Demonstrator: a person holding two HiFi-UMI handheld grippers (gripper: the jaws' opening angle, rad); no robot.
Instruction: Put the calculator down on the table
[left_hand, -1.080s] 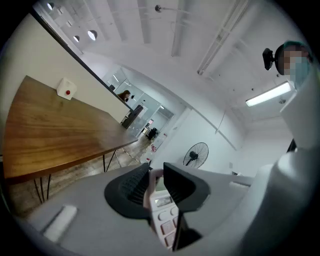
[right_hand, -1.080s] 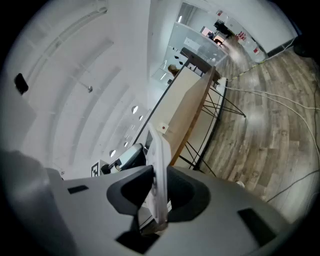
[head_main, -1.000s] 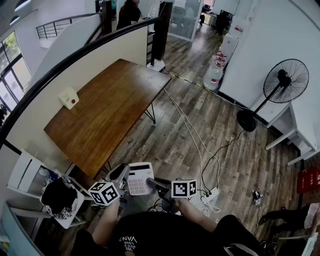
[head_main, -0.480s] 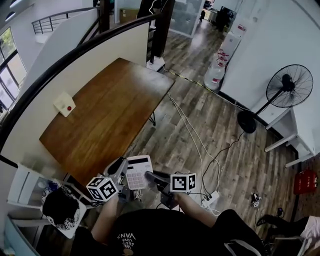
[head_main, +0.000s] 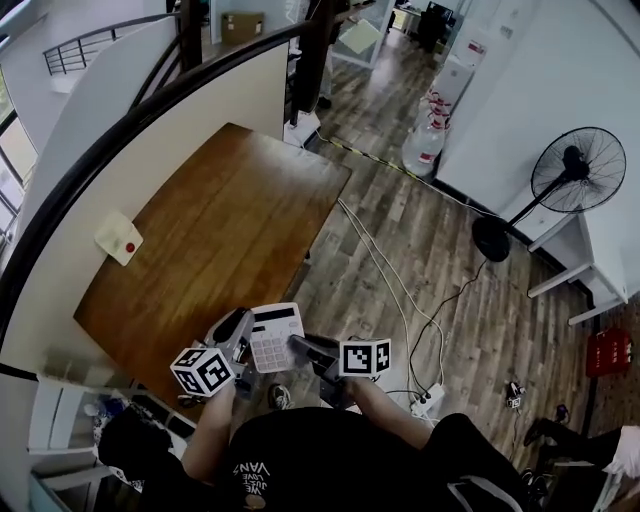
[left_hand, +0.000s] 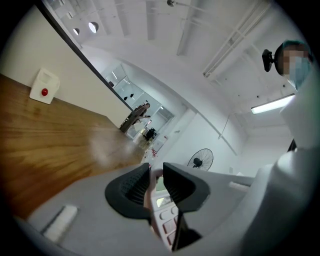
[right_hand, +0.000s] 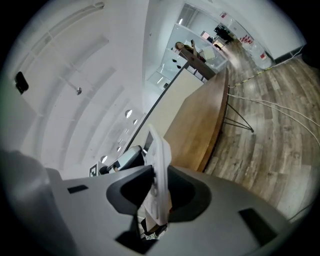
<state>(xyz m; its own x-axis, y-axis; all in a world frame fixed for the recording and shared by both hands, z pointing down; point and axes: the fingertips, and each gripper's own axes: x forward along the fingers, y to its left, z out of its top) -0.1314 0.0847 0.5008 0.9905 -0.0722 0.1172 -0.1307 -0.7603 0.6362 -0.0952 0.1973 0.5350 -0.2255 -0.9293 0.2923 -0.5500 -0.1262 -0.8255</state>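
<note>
A white calculator (head_main: 277, 337) with grey keys hangs face up in the air, just off the near right edge of the long wooden table (head_main: 210, 240). My left gripper (head_main: 248, 345) is shut on its left edge and my right gripper (head_main: 298, 348) on its right edge. In the left gripper view the calculator (left_hand: 164, 212) stands edge-on between the dark pads of the left gripper (left_hand: 156, 184), with the table (left_hand: 45, 135) stretching away on the left. In the right gripper view the right gripper (right_hand: 157, 192) clamps the calculator (right_hand: 160, 165), and the table (right_hand: 200, 120) lies ahead.
A small white box with a red button (head_main: 119, 239) sits at the table's left edge by the partition wall. A standing fan (head_main: 580, 170), water bottles (head_main: 425, 148), floor cables (head_main: 400, 290) and a power strip (head_main: 430, 398) lie to the right. A chair (head_main: 130, 450) stands at lower left.
Both grippers have carried the calculator forward together, from over the floor to the table's near edge. The table now fills more of the head view.
</note>
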